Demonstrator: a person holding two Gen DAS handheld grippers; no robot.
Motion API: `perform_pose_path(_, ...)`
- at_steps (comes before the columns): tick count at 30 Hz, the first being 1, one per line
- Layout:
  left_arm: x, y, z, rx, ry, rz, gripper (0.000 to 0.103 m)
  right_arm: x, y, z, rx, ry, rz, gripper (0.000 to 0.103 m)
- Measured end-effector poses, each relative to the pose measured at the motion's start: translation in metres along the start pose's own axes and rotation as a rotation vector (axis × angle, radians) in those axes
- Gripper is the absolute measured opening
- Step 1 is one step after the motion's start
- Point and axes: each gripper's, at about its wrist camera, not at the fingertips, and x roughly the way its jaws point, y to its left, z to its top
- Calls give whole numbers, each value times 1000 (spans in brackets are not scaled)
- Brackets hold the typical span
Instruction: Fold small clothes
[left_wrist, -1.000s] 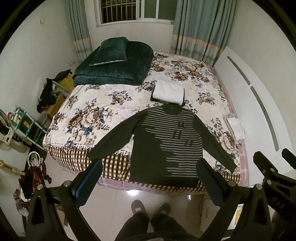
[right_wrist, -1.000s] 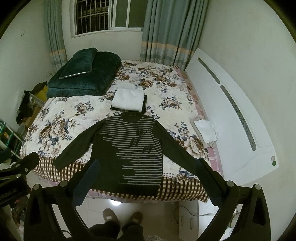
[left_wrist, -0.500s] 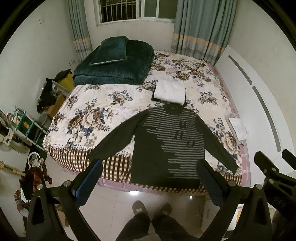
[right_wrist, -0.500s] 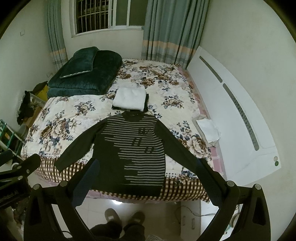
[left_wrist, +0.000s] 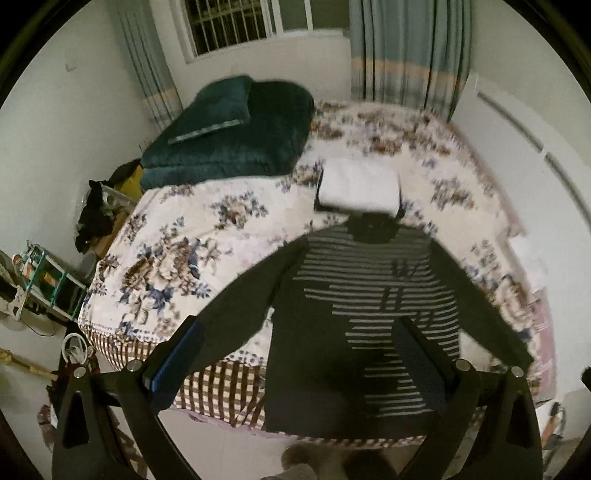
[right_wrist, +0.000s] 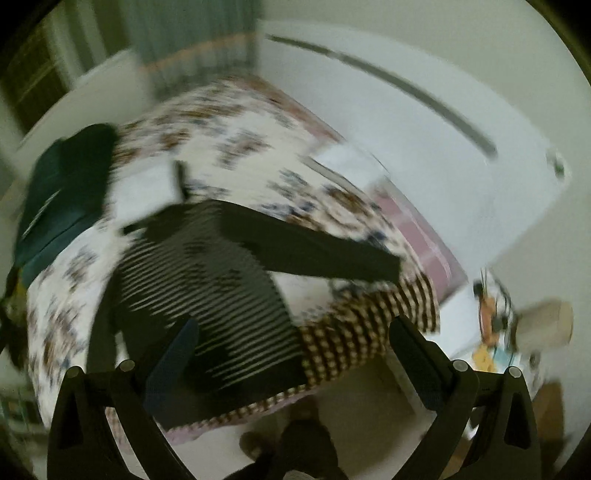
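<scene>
A dark long-sleeved sweater with grey stripes (left_wrist: 369, 317) lies spread flat, sleeves out, at the near edge of the floral bed (left_wrist: 177, 236). It also shows in the blurred right wrist view (right_wrist: 207, 295), with its right sleeve (right_wrist: 314, 254) stretched toward the bed corner. My left gripper (left_wrist: 295, 347) is open and empty, above the sweater's lower hem. My right gripper (right_wrist: 291, 343) is open and empty, over the bed's near right part.
A folded white cloth (left_wrist: 360, 186) lies just beyond the sweater's collar. A dark green quilt and pillow (left_wrist: 229, 129) sit at the bed's far left. A white headboard (right_wrist: 424, 147) runs along the right. Clutter and a shelf (left_wrist: 40, 269) stand on the floor at left.
Both grippers have moved closer to the bed. The right gripper has swung and tilted toward the right sleeve, blurring its view. The sweater has not moved.
</scene>
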Motion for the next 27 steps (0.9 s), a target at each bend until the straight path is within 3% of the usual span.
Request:
perform_pose_path(8,137,-77,0,-15,144,103,103,237,-147,28,372,190,-6,103)
perform_pose_path(13,220,-120,-13,-4,245,126,103,371,-231,24,646,279,-5,98)
perform_pose_path(18,289,-154,-23,2,324,144,103,447,-292,7,833,301,-22,90)
perform_pose_path(24,353,-185,-34,32,384,113,103,507,-304,-7,937,341,31,86)
perform_pose_path(26,367,-189,-36,40,389,104,103,510,-301,-6,971,276,10,86)
perform_pose_path(27,374,-189,-35,42,391,100,103,506,-298,-4,977,227,-1,78)
